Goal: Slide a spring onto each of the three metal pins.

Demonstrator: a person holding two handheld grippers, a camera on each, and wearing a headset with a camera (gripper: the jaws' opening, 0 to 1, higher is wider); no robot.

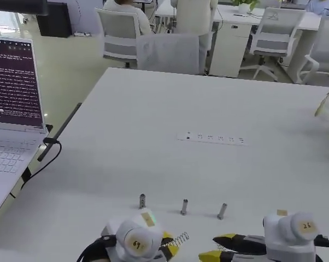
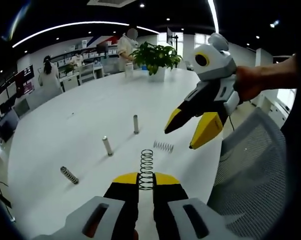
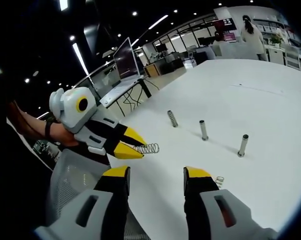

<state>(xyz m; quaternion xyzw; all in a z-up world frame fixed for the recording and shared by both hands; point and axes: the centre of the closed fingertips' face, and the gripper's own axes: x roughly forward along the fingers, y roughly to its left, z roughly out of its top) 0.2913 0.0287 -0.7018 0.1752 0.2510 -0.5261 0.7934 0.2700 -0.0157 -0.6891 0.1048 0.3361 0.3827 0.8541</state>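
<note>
Looking about a third done from where I'm standing. Three pins are lined up near the person's side of the table (image 1: pixel 153 109). The leftmost pin (image 1: pixel 142 201) is already wearing a spring, while the middle pin (image 1: pixel 184 207) and the right pin (image 1: pixel 222 211) are sitting bare.

The left gripper (image 2: pixel 146 178) is pinching the second spring (image 2: pixel 146 162) by one end. The coils are poking out past the jaws and hanging in the air just short of the pins. The third spring (image 2: pixel 163 146) is lying loose on the table near the right gripper (image 3: pixel 157 172), whose jaws are standing wide with nothing between them.

Room-wise it's looking easy. The tabletop beyond the pins is lying open all the way to a power strip (image 1: pixel 211 138), and the laptop (image 1: pixel 11 109) is sitting well off to the left. The only tight bit is the near edge. Both grippers are working right over it, so I'm guessing a dropped spring could roll off.
</note>
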